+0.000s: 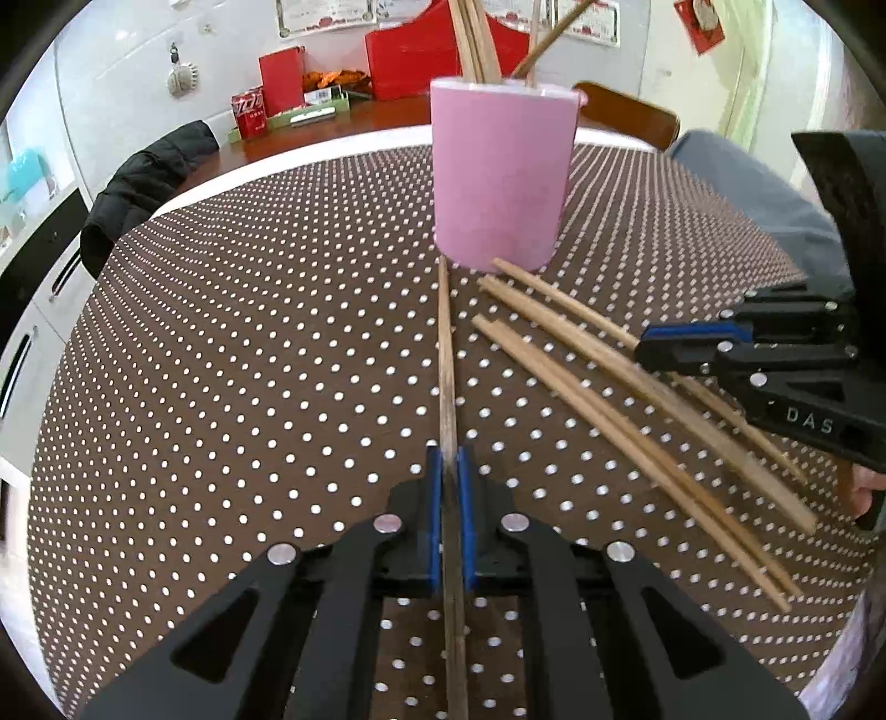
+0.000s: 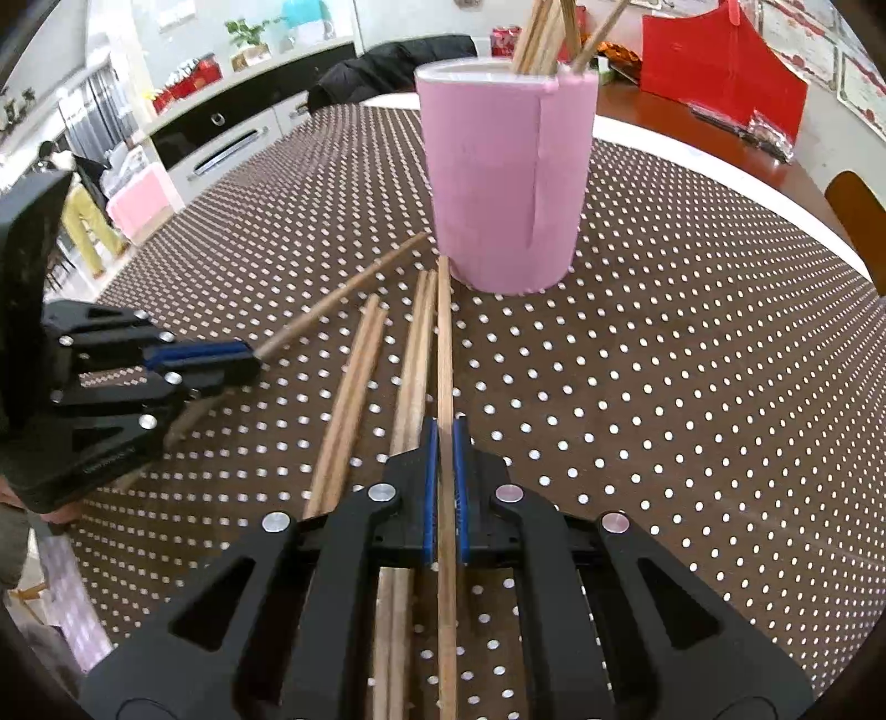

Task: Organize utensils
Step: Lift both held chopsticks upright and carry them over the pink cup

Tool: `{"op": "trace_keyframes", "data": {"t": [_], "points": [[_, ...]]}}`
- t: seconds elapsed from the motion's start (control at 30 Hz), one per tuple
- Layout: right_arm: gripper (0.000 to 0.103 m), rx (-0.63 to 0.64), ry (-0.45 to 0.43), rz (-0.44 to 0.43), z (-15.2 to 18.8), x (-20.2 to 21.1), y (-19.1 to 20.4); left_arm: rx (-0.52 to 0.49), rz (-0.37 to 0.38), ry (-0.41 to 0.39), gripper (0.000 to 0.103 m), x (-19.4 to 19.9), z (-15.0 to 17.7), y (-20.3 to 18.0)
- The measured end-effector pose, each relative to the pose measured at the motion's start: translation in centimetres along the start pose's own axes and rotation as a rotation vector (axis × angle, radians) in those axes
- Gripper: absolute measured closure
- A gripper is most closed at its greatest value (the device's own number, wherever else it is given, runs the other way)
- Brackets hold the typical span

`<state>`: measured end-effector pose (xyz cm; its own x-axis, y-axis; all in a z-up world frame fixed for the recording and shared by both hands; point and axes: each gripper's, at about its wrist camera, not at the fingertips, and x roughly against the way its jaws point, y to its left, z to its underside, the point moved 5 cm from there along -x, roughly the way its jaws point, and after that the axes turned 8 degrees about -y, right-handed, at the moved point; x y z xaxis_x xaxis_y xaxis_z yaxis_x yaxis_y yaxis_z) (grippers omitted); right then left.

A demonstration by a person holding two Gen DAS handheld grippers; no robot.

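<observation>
Left gripper (image 1: 449,471) and right gripper (image 2: 444,443), each clamped on one wooden chopstick (image 1: 446,354), before tall pink cylindrical holder (image 1: 501,177).

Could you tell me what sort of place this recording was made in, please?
Probably a home dining room or kitchen: a round table under a dotted brown tablecloth, a pink holder with chopsticks, and cabinets with drawer handles along the wall.

Held chopstick (image 1: 447,354) blurred, cup's chopsticks (image 2: 545,33) cut off above
</observation>
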<state>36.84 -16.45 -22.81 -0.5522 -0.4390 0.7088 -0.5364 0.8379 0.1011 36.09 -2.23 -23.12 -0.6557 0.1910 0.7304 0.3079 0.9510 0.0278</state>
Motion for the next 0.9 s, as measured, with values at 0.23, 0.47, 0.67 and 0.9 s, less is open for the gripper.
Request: {"op": "trace_keyframes", "data": {"t": [0.23, 0.47, 0.67, 0.9], "points": [[0.093, 0.017, -0.002, 0.03, -0.6, -0.7, 0.3, -0.078, -0.024, 0.013, 0.077, -0.9, -1.2, -0.5], [0.097, 0.028, -0.026, 0.037, -0.7, -0.2, 0.7, -0.022, 0.028, -0.002, 0.097, -0.7, -1.3, -0.5], [0.097, -0.031, -0.181, -0.111, -2.3, 3.6, 1.1, 0.103, -0.021, -0.18, 0.097, 4.1, -1.0, 2.1], [0.097, -0.122, -0.445, -0.274, -5.0, 8.5, 1.5, 0.189, -0.004, -0.495, 0.097, 11.1, -4.2, 3.7]]}}
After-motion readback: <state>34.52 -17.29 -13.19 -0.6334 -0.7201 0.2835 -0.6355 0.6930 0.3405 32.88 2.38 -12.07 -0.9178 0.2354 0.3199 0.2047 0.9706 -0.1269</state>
